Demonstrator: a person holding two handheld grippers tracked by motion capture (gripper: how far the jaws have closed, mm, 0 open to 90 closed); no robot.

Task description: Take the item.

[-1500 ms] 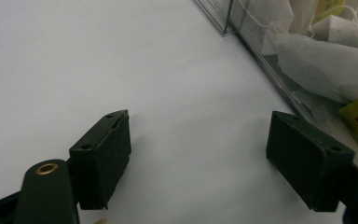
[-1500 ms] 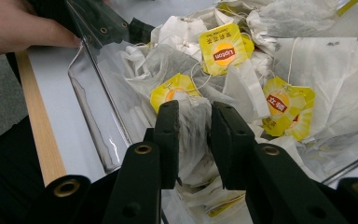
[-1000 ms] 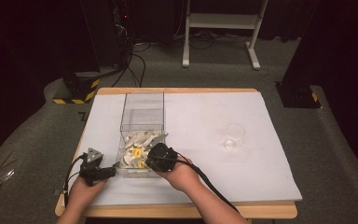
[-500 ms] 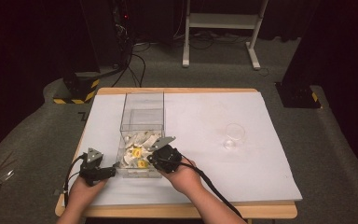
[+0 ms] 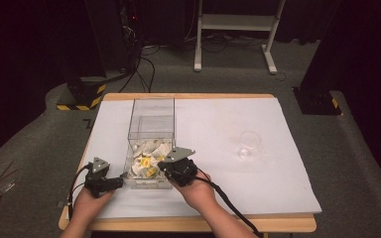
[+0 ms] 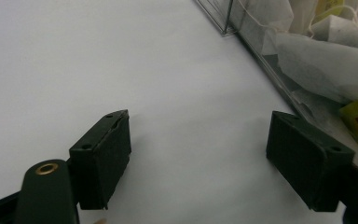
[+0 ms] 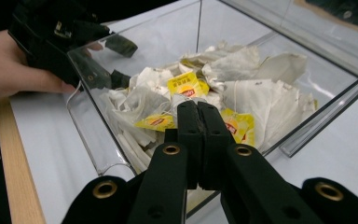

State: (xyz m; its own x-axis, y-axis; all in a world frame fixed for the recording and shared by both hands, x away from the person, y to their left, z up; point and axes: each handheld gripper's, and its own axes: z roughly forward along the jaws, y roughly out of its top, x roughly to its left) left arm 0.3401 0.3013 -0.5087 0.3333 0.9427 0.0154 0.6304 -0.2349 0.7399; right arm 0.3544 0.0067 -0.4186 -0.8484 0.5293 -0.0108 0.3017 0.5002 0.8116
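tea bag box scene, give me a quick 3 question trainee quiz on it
1. True or false: the left gripper has its jaws spread apart over the white sheet, beside the clear box.
2. What fills the near end of the clear box?
A. tea bags
B. screws
C. pens
3. In the right gripper view, how do the jaws of the right gripper stand, and where do they point?

Key
1. True.
2. A: white tea bags with yellow tags.
3. Pressed together, tips at the tea bag pile inside the box; whether they pinch a bag or string cannot be told.

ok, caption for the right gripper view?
Right gripper shut over tea bags in a clear box.
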